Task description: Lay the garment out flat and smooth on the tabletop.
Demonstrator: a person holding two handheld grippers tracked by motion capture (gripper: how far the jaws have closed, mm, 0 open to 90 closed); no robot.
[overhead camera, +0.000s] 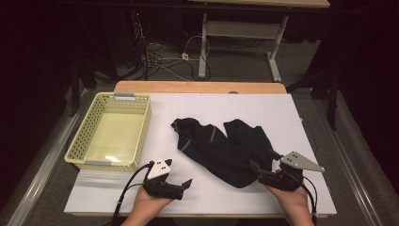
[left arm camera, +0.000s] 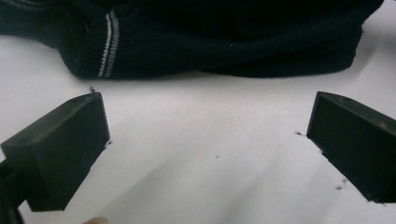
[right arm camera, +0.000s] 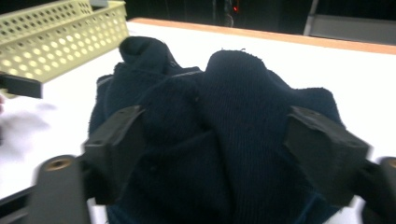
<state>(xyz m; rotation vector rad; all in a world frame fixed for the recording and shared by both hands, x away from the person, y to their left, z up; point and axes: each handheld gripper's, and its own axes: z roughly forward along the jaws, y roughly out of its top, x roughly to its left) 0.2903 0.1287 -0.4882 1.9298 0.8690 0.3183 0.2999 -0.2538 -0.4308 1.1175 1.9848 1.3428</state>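
A dark navy knitted garment [overhead camera: 221,146] lies crumpled on the white table top [overhead camera: 291,117], with a thin pale stripe near one hem [left arm camera: 108,42]. My left gripper [overhead camera: 181,187] rests low on the table in front of the garment's near-left edge, its jaws open wide over bare table [left arm camera: 205,144], a short gap from the cloth [left arm camera: 210,37]. My right gripper [overhead camera: 264,161] is at the garment's near-right end. Its jaws stand apart on either side of a bulging fold of the cloth [right arm camera: 224,116], with the gripper [right arm camera: 219,144] open around it.
A pale yellow perforated basket [overhead camera: 87,127] stands at the table's left, its inside bare, and its wall appears in the right gripper view [right arm camera: 56,32]. Wooden table edge [overhead camera: 197,87] runs along the back. Cables and a desk frame [overhead camera: 204,42] lie on the floor beyond.
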